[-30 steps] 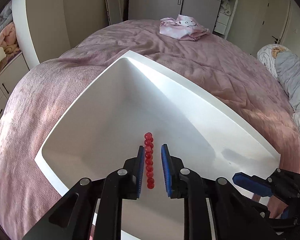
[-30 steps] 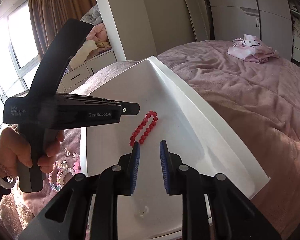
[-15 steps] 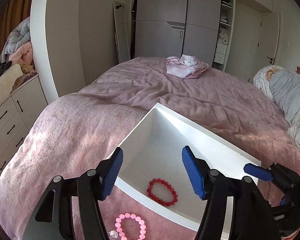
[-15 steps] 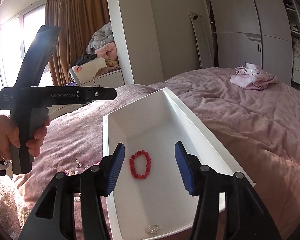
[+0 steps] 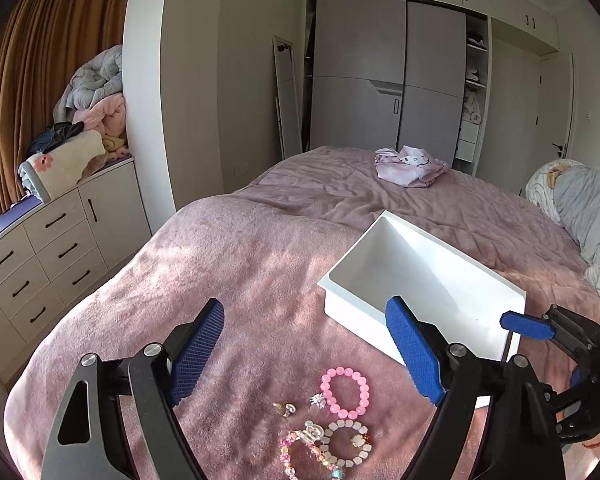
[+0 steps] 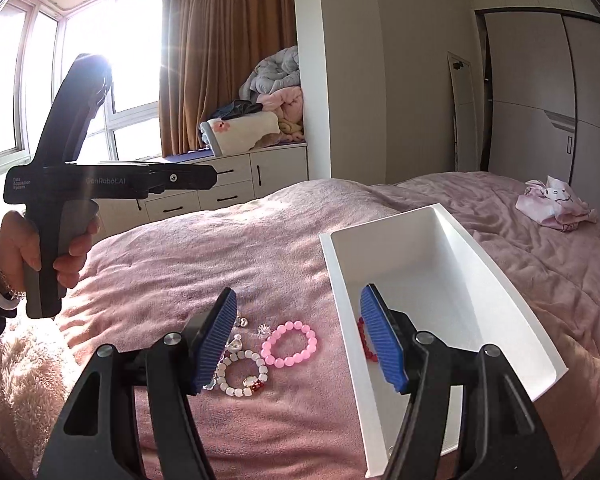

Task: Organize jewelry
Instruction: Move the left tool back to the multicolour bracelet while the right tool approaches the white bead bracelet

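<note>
Jewelry lies in a loose heap on the pink blanket [image 5: 240,280] at the lower middle of both views, waiting to go into the white bin [image 6: 496,280] that sits just to its right, close enough that each piece needs only a short carry. The left gripper [image 5: 304,356] hangs above the heap with its blue pads spread wide and nothing between them, which reads as readiness for the next pick. The pink bead bracelet [image 5: 345,392] lies nearest the bin, apart from the white bead bracelet [image 5: 350,442] and the multicoloured strand [image 5: 304,452], so it looks the easiest target; small charms [image 5: 285,409] sit just beside it. The right gripper [image 6: 300,340] is likewise wide open and empty, straddling the bin's near wall at the lower centre of its frame. Inside the bin, partly hidden behind the right pad, a red bead bracelet [image 6: 365,342] seems already stowed, though only a short arc of it shows. The person's left hand [image 6: 40,252] grips the tool's handle at the left edge.
</note>
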`<state>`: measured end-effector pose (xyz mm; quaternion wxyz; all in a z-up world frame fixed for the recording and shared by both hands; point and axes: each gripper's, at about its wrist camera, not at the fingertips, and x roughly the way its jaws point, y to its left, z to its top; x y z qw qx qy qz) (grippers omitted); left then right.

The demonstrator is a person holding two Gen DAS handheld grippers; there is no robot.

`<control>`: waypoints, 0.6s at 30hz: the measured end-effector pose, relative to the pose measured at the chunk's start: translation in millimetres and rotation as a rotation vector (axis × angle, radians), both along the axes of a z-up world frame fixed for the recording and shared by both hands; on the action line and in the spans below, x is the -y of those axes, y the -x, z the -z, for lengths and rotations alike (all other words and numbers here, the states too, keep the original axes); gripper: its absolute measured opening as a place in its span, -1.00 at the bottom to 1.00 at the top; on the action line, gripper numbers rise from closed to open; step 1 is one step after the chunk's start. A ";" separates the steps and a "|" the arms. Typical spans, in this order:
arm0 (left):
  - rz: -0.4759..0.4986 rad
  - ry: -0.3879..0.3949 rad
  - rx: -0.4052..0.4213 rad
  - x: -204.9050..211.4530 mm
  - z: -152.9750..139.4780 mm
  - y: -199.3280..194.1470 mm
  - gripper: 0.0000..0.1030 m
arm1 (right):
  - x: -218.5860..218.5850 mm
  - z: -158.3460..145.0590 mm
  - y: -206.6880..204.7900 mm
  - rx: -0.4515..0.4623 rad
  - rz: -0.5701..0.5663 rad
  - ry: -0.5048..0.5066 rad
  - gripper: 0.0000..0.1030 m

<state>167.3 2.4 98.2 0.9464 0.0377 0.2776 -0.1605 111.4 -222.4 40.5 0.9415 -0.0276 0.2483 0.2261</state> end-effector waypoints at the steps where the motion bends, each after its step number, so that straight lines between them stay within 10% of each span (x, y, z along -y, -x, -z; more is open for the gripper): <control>1: -0.009 -0.004 0.009 -7.1 3.9 4.0 0.65 | -7.9 4.2 0.7 -0.011 -0.008 0.011 0.23; 10: -0.071 -0.001 0.046 -48.4 40.8 26.7 0.78 | -59.3 48.7 -2.5 -0.123 -0.047 0.063 0.23; 18: 0.044 -0.063 -0.131 -53.5 98.5 16.2 0.78 | -84.1 93.8 -17.6 -0.230 0.033 0.161 0.19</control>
